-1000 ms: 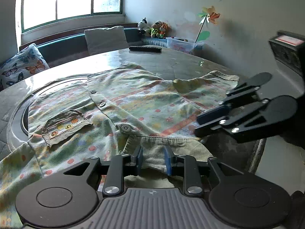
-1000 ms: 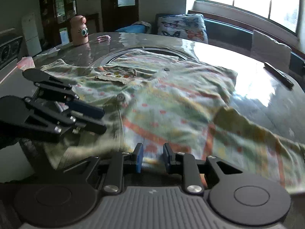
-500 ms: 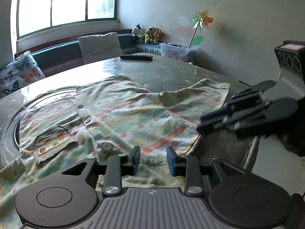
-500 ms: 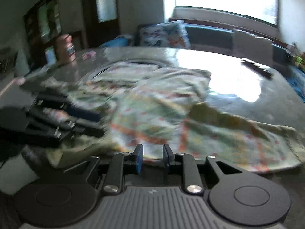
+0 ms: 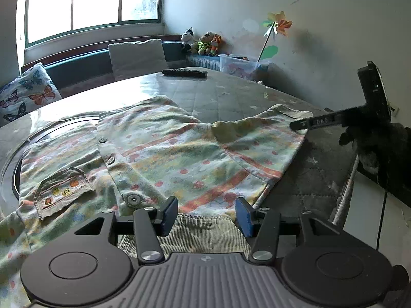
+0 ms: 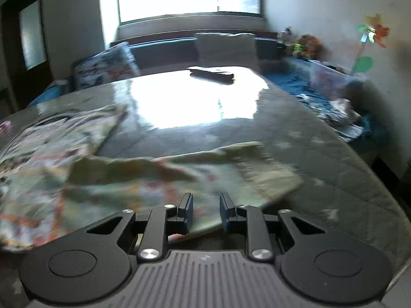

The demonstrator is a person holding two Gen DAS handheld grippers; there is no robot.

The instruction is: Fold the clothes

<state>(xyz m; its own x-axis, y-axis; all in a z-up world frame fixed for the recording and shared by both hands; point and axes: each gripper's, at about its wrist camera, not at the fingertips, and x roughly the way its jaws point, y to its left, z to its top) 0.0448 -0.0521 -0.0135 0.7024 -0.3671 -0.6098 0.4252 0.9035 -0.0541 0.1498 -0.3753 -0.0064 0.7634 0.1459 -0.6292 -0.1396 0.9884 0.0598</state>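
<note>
Swung over the shirt (image 5: 179,154) sleeve, right tool (image 6: 205,213) gapes slightly; left tool (image 5: 206,214) just widened, empty.

black gripper (image 5: 206,213), blue-padded jaws, silver screws.

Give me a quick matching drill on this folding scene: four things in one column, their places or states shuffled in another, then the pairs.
1. remote control
2. shirt pocket
3. butterfly cushion
4. left gripper

A. on the bench by the window
B. jaws open over the ribbed collar
C. on the far side of the table
D. sewn on the shirt, with little round patches

Pairs: 1-C, 2-D, 3-A, 4-B
</note>
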